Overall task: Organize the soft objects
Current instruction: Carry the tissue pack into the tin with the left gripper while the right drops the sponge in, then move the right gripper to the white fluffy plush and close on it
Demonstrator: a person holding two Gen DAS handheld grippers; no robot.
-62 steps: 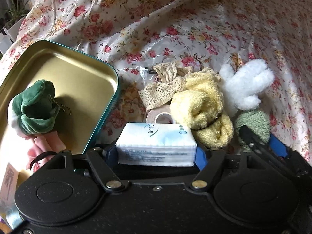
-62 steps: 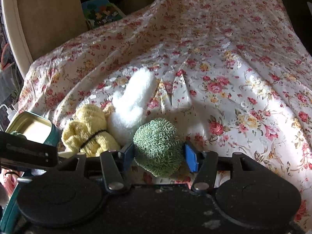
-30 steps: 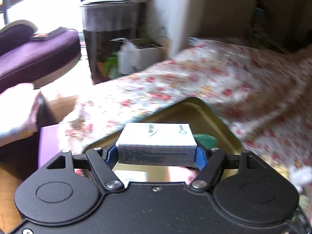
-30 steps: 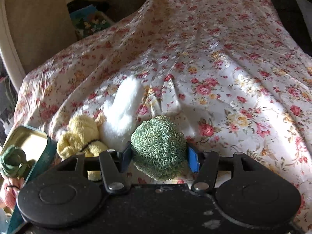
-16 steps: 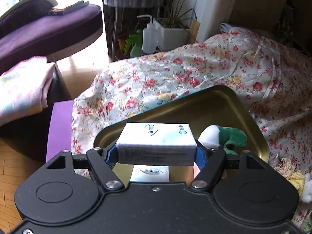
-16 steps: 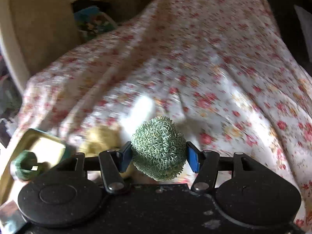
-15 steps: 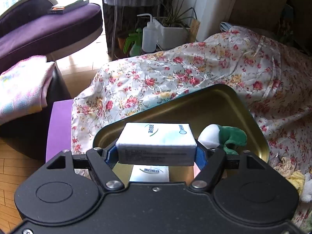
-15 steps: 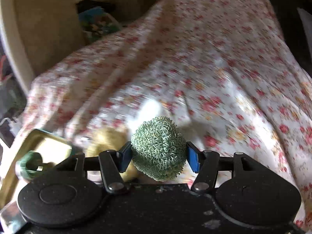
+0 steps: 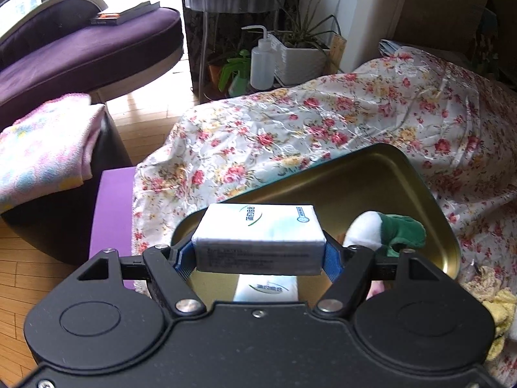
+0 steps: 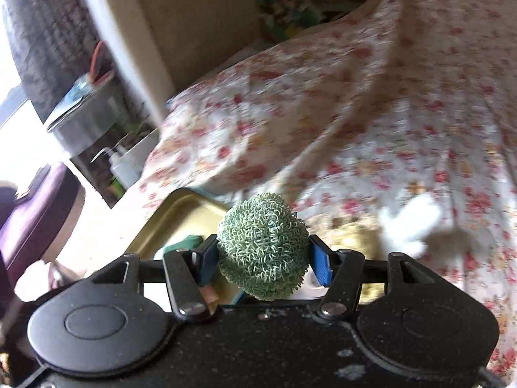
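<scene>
1. Tissue pack (image 9: 258,231), clamped in left gripper (image 9: 258,258), has swung over the tin (image 9: 371,174); drop looks next.
2. Green scrubber (image 10: 262,245), gripped by right gripper (image 10: 262,263), lifted off the bedspread (image 10: 404,113), now nears the tin's corner.

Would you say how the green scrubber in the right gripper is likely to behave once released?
The scrubber looks loopy and light, so it probably springs back. Its rounded shape bulging past the right gripper suggests it may roll slightly, though the loops should grip fabric.
</scene>
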